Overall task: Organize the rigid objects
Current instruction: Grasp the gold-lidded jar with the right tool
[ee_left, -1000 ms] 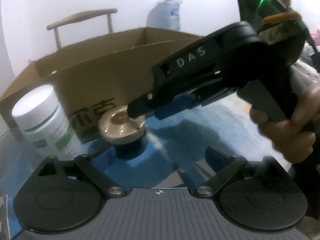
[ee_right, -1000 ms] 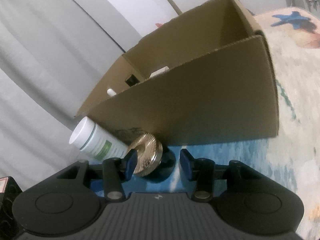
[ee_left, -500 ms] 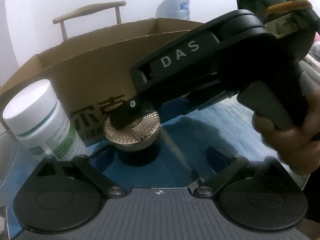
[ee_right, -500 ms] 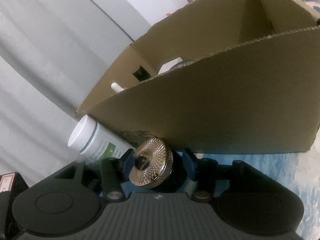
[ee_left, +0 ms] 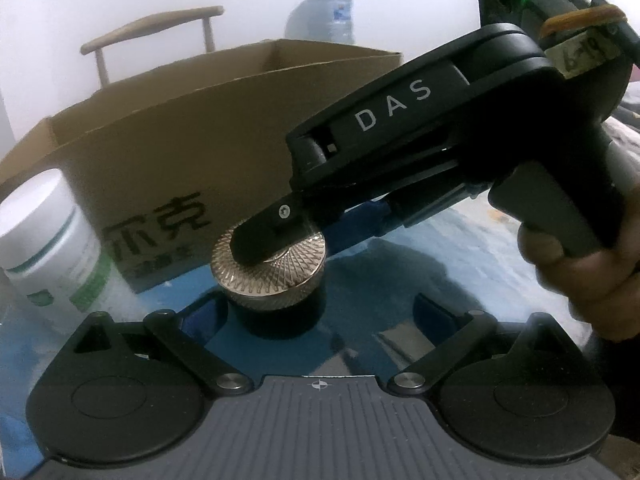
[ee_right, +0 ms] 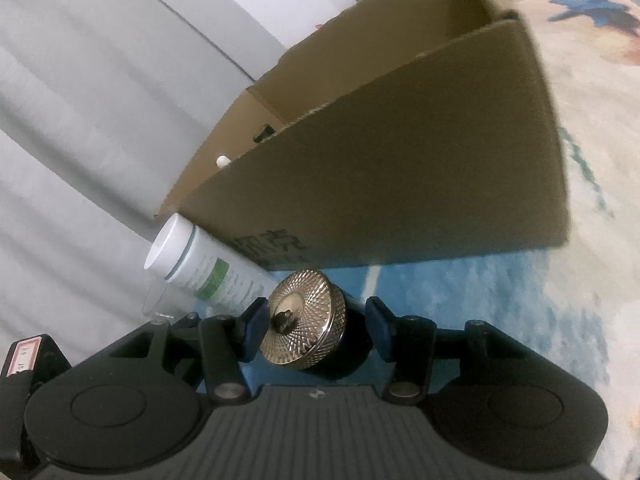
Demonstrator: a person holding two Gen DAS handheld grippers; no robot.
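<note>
- Nearest, the left gripper (ee_left: 318,312) hangs open and empty, just before the jar.
- The gold-lidded dark jar (ee_right: 306,334) stands on the blue mat, in front of the cardboard box (ee_right: 400,184).
- The right gripper (ee_right: 316,330) straddles the jar; its jaws have just been opening, with a gap showing beside the right pad.
- A white bottle (ee_left: 48,240) stands left of the jar, against the box, probably awaiting sorting.

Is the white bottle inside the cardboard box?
No, the white bottle stands outside the cardboard box, against its front wall beside the gold-lidded jar.
</note>
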